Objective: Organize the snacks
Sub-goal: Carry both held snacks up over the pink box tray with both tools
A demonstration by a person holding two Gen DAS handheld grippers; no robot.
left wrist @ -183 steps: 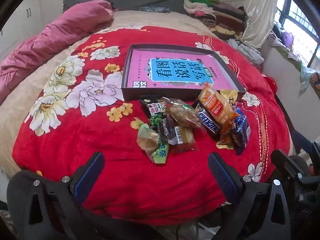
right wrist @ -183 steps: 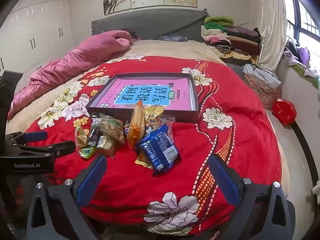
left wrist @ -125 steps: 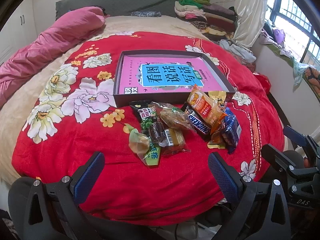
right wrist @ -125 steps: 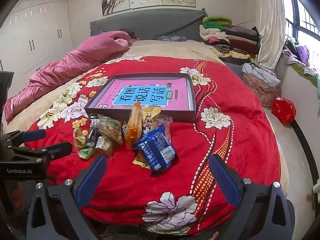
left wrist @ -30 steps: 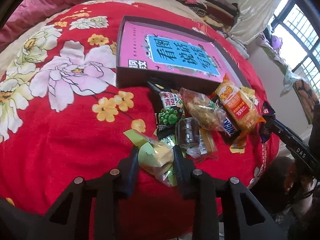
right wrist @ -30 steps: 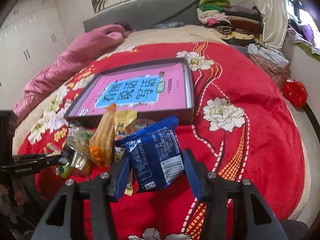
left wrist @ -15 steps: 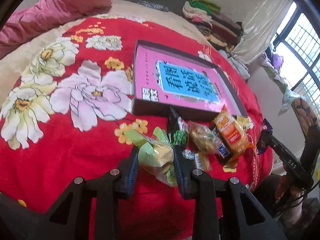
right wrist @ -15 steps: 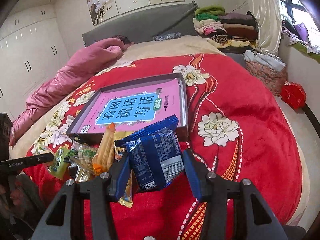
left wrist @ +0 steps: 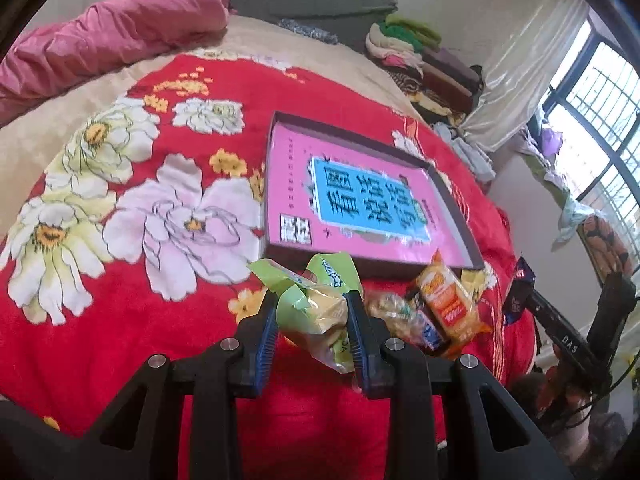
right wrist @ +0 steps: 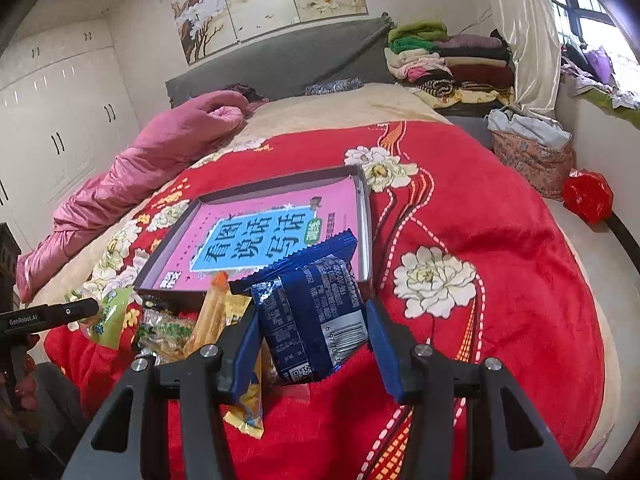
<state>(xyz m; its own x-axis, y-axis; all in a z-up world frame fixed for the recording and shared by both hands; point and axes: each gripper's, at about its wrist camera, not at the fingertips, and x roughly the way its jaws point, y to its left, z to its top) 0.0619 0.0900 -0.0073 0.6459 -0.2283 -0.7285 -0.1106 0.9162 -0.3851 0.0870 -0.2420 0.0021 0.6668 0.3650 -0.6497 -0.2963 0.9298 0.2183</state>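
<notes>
My left gripper (left wrist: 312, 300) is shut on a green snack packet (left wrist: 316, 308), held just above the red bedspread in front of the shallow dark box (left wrist: 456, 208) with a pink book lining it. That green snack packet (right wrist: 106, 316) and the left gripper's finger (right wrist: 60, 312) also show at the left of the right wrist view. My right gripper (right wrist: 310, 312) is shut on a blue snack packet (right wrist: 312, 312), lifted before the dark box (right wrist: 366, 216). A loose pile remains on the spread: an orange packet (left wrist: 444, 300), a clear-wrapped snack (left wrist: 394, 312) and others.
The red floral bedspread (left wrist: 120, 208) covers a bed with a pink quilt (left wrist: 104, 40) rolled at the far left. Folded clothes (right wrist: 444, 60) are stacked at the headboard's right. A red bag (right wrist: 588, 196) lies on the ledge by the window.
Both grippers closed on their packets and lifted them off the pile. Over the last second the left one rose and moved toward the box with the green packet; the right view tilted up slightly.
</notes>
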